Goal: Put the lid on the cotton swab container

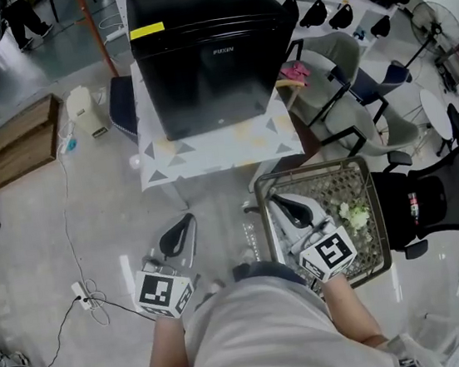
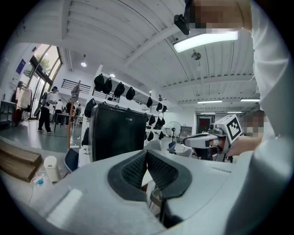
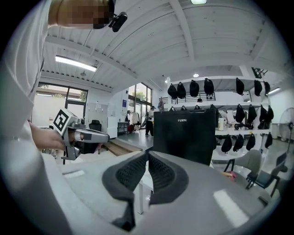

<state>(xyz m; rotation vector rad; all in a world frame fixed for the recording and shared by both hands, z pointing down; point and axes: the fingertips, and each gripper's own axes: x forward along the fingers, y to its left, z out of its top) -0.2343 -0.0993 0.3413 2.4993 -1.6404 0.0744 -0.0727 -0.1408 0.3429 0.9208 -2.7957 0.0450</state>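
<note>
Ahead of your empty left gripper (image 2: 147, 155) and right gripper (image 3: 148, 155), jaws pressed together, no lid shows, so you risk reaching blind.

In the head view I could not identify the pale, whitish-green item (image 1: 355, 215) in the wire basket (image 1: 360, 171): it was too small to tell. The right gripper (image 1: 277, 203) covered the basket's near left part. The black box (image 1: 204, 52) hid most of the table (image 1: 208, 149) beneath it. The person's torso (image 1: 266, 333) blocked the floor nearest the camera. The office chair (image 1: 453, 191) was cut off by the right edge. In the left gripper view, the left gripper (image 2: 147, 153) filled the lower half with its own body and hid everything below its jaws. The figures (image 2: 47, 110) at far left were too small to describe.
</note>
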